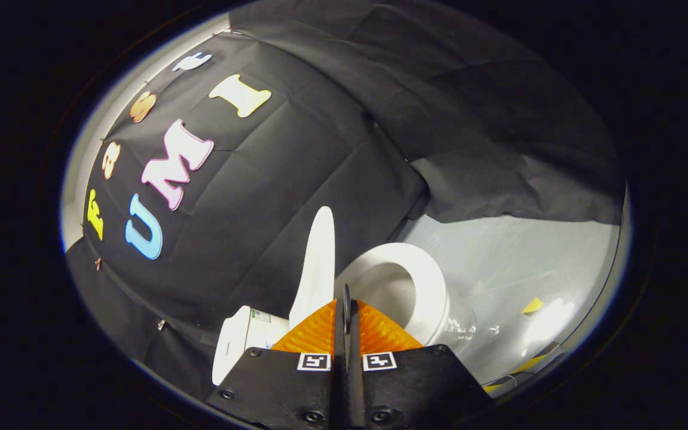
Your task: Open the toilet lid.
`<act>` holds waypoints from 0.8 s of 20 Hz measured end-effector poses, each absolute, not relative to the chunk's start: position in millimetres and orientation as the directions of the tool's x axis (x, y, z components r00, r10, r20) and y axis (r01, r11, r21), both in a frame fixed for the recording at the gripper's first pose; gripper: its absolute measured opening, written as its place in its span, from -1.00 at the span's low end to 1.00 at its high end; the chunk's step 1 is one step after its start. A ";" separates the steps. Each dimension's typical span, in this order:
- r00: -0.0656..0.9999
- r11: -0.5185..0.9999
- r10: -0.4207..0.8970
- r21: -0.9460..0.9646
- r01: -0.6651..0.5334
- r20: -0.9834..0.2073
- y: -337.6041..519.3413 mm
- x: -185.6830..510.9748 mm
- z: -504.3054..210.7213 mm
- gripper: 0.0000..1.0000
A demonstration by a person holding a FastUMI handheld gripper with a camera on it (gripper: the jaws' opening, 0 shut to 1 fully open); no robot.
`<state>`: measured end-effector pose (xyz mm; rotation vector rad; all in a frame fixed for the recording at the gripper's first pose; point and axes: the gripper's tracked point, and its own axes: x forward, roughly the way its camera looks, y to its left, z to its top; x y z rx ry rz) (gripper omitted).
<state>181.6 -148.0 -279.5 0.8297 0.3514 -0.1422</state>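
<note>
The claw [347, 301] has its two fingers pressed together with nothing held between them. Just beyond their tips stands the toilet lid [318, 263], raised upright against the tank [245, 337]. Beside it the open toilet seat [421, 286] rests on the grey floor [535, 257].

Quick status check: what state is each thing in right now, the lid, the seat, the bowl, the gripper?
toilet lid: raised, standing upright beside the tank.
toilet seat: down on the bowl.
bowl: uncovered, open.
gripper: fingers shut together, holding nothing.
</note>
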 end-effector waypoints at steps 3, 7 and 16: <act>0.948 0.725 0.025 0.659 0.201 -0.317 -120.7 178.8 -246.6 -0.90; 0.955 0.789 0.042 0.596 0.149 -0.295 -91.0 177.9 -214.5 -0.90; 0.962 0.888 0.072 0.455 0.057 -0.262 -26.9 182.3 -162.7 -0.90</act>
